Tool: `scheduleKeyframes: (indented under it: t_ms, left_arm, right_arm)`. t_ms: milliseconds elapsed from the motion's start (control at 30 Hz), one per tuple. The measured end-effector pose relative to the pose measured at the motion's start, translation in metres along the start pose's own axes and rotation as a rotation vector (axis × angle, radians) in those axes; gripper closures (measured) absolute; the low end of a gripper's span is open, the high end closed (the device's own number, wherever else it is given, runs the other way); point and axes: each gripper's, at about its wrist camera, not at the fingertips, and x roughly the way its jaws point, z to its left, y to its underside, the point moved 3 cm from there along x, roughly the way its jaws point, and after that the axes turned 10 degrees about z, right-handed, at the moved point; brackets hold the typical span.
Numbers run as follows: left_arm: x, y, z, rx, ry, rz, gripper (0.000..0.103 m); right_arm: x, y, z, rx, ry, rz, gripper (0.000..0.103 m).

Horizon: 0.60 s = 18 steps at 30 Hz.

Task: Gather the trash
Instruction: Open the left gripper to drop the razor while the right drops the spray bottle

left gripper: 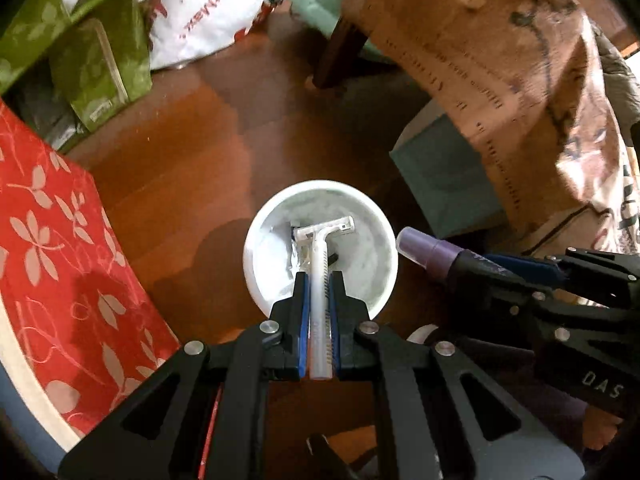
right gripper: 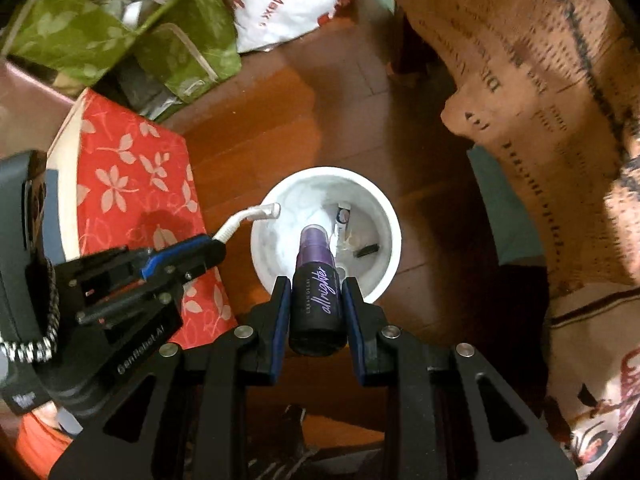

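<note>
Left gripper [left gripper: 320, 280] pressed together on white plastic disposable razor [left gripper: 320, 256], handle pinched between the blue pads, razor head over the open mouth of the round white trash bin [left gripper: 256, 248] on the brown wooden floor [left gripper: 192, 160]. Right gripper [right gripper: 316, 284] clamped on small dark purple spray bottle [right gripper: 316, 292] with a translucent purple cap, cap end pointing down into the same bin [right gripper: 394, 240]. Visible only in the right wrist view: purple script lettering on the bottle, plus a small tube and a dark small piece lying inside the bin; razor [right gripper: 248, 220] seen from the side there, near the bin's rim, held by left gripper [right gripper: 216, 248]. Visible only in the left wrist view: the razor's blade head from the front, and the bottle [left gripper: 436, 252] just beside the bin's rim. Around the bin: red floral paper bag [left gripper: 60, 240], green floral bag [left gripper: 100, 60], white plastic bag [left gripper: 208, 12], brown printed paper [left gripper: 500, 80].
</note>
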Motion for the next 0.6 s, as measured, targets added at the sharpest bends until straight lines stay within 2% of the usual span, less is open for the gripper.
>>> scheduleKeyframes:
  t_ms: [133, 267, 367, 467, 600]
  left_arm:
    - [0.010, -0.005, -0.001, -0.009, 0.005, 0.014, 0.095]
    - [0.010, -0.010, -0.003, -0.014, -0.004, -0.006, 0.096]
    - [0.010, -0.013, -0.005, -0.013, -0.006, -0.015, 0.095]
    - [0.010, -0.015, -0.003, -0.020, 0.002, -0.007, 0.094]
    - [0.004, -0.013, -0.005, -0.015, 0.002, -0.013, 0.079]
  right_arm:
    - [0.006, -0.007, -0.006, 0.023, -0.017, 0.004, 0.079]
    - [0.007, -0.010, -0.009, 0.025, -0.035, -0.013, 0.079]
    - [0.008, -0.010, -0.010, 0.024, -0.033, -0.004, 0.072]
    - [0.003, -0.009, -0.012, 0.018, -0.007, -0.024, 0.070]
    - [-0.008, -0.005, -0.018, 0.020, 0.001, -0.053, 0.069]
